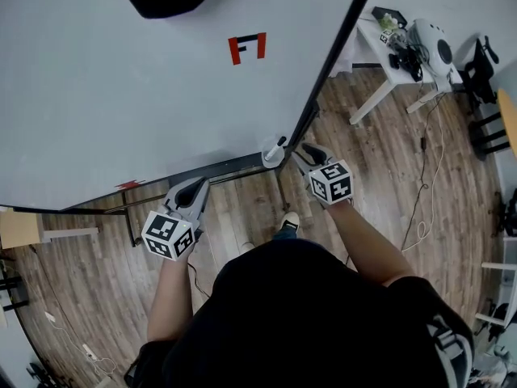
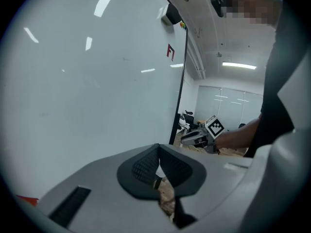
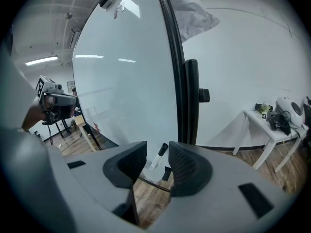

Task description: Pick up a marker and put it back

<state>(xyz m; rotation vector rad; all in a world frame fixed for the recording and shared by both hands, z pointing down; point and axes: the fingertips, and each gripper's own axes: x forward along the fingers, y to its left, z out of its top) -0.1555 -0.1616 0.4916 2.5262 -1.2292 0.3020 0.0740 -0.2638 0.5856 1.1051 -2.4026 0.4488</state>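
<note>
A black-capped marker [image 1: 277, 147] is seen near the centre of the head view, standing tilted in a small pale holder [image 1: 271, 158] fixed at the lower right corner of a large whiteboard [image 1: 121, 103]. Just to the right of it in the frame, the right gripper [image 1: 297, 154] is held with its jaws spread wide and released. In the right gripper view the marker is framed in the gap between the two ribbed pads but lies beyond them, touched by neither. The left gripper [image 1: 196, 187] is held lower and further left in the head view, close to the board's bottom edge and well apart from the marker. In the left gripper view its pads are pressed together, with nothing caught between them. A red mark [image 1: 247, 48] is shown on the board in the upper middle of the head view. A wooden floor [image 1: 380, 192] is spread across the right and lower left of that frame, and a cluttered white table [image 1: 380, 51] is placed at the upper right. The person's dark-clothed torso [image 1: 299, 322] fills the bottom of the picture.
</note>
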